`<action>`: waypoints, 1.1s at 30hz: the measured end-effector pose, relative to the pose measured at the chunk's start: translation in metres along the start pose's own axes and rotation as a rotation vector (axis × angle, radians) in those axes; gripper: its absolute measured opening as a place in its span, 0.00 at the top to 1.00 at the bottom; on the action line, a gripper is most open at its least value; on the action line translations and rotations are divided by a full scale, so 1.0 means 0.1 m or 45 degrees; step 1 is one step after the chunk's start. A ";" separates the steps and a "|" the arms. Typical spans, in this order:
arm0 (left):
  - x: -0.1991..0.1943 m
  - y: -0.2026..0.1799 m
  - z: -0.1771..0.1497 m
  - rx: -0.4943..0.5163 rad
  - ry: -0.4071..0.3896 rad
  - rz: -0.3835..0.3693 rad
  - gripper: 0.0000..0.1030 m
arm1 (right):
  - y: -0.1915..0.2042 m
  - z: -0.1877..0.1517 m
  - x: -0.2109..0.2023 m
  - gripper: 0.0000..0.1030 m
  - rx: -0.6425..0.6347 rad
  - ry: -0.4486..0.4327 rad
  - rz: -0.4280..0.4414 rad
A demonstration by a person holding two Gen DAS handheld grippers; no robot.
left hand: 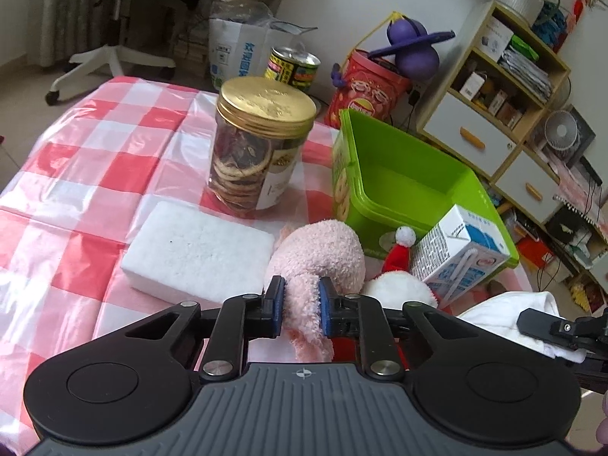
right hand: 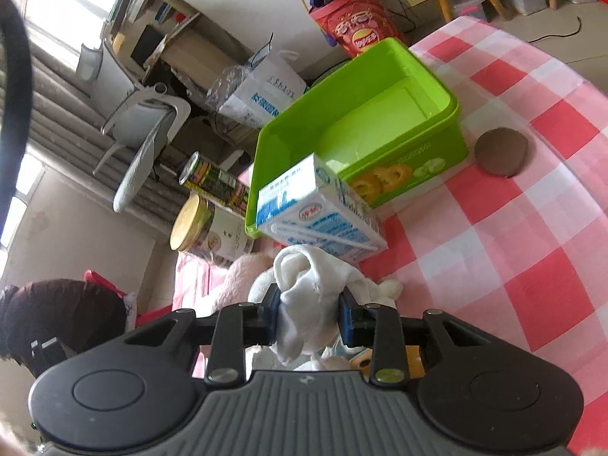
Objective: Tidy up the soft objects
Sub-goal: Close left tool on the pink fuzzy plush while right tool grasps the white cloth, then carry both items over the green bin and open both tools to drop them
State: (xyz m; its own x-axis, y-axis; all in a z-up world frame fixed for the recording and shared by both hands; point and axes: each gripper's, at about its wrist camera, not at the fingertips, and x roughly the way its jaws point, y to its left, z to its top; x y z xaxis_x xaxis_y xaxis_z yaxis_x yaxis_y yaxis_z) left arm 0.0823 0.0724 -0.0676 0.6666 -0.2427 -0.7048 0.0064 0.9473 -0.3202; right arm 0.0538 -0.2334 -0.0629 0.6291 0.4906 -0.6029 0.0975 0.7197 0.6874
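Closest in, the left gripper [left hand: 301, 306] is clamped on a limb of the pink plush toy [left hand: 323, 254], with the fuzzy pink fabric squeezed between the two blue pads. The toy's body lies on the checkered tablecloth [left hand: 95, 159] just past the fingertips. Over on the other side, the right gripper [right hand: 309, 313] is pinching a bunched-up white cloth [right hand: 315, 281], which bulges up above the pads and hangs down below them too. In the left camera you can see that same gripper poking in from the right edge, with the cloth under it.

Right beside the pink toy there's a white plush with a little red Santa hat [left hand: 399, 254], touching the pink one. To the left of the toys sits a white foam block [left hand: 197, 250], flat on the table. A milk carton [left hand: 459, 254] leans tilted against the front wall of the green plastic box [left hand: 399, 159], just behind the Santa hat. The box looks empty inside, so none of the soft stuff is in it so far.

A bit further back is a clear jar with a gold lid [left hand: 258, 144], standing upright behind the foam block. The right camera also shows a round brown disc [right hand: 501, 152] lying on the cloth next to the green box.
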 end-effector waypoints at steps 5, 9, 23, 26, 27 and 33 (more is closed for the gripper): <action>-0.10 0.02 0.03 -0.034 -0.028 -0.026 0.85 | -0.07 0.08 -0.11 0.87 0.055 -0.044 0.013; -0.21 -0.02 0.05 -0.029 -0.059 -0.046 0.86 | -0.14 0.14 -0.23 0.87 0.100 -0.083 0.014; -0.39 -0.28 0.29 -0.005 -0.156 -0.094 0.86 | -0.19 0.52 -0.62 0.87 0.167 -0.304 0.003; -0.30 -0.42 0.41 0.046 -0.162 -0.090 0.86 | -0.15 0.66 -0.56 0.87 0.156 -0.331 0.010; -0.27 -0.46 0.45 0.060 -0.165 -0.092 0.86 | -0.13 0.70 -0.53 0.87 0.144 -0.344 0.008; 0.02 -0.68 0.64 0.144 -0.161 -0.117 0.86 | -0.18 0.89 -0.29 0.87 0.120 -0.369 0.040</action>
State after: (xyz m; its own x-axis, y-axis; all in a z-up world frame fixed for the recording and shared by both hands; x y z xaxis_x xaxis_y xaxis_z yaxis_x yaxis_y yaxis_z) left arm 0.1310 0.0207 -0.0060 0.7476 -0.3077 -0.5886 0.1504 0.9416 -0.3012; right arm 0.1025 -0.3046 -0.0219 0.8255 0.3412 -0.4495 0.1375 0.6510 0.7465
